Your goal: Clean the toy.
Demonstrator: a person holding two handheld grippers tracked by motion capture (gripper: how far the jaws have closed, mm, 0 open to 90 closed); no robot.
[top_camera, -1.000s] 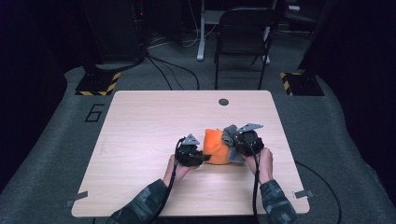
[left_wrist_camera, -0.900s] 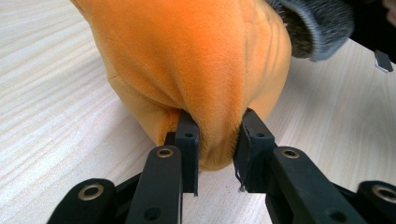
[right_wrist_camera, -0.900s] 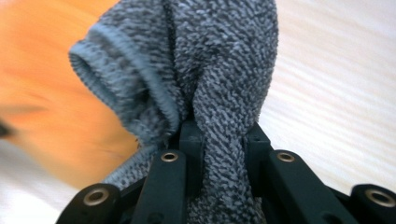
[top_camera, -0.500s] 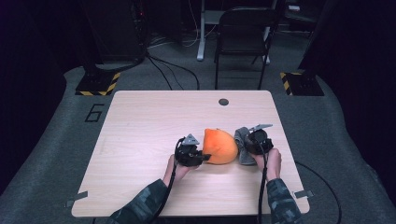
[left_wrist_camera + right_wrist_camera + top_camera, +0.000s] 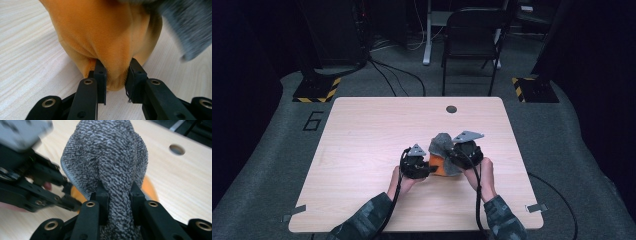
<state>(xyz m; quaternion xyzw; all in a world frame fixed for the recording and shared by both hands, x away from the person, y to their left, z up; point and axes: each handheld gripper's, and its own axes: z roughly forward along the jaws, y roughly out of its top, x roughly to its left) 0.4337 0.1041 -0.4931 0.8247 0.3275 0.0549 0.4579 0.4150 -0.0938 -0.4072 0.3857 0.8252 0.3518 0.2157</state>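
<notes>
Pale wooden table (image 5: 362,150) with a round hole (image 5: 451,109) near the far edge. Beyond, a dark folding chair (image 5: 472,45), cables on grey floor, two yellow-black striped bases (image 5: 317,90), possibly stand feet.

A pale wooden table (image 5: 362,150) with a round hole (image 5: 451,109) near its far edge. An orange cloth (image 5: 105,37) rests on it.
</notes>
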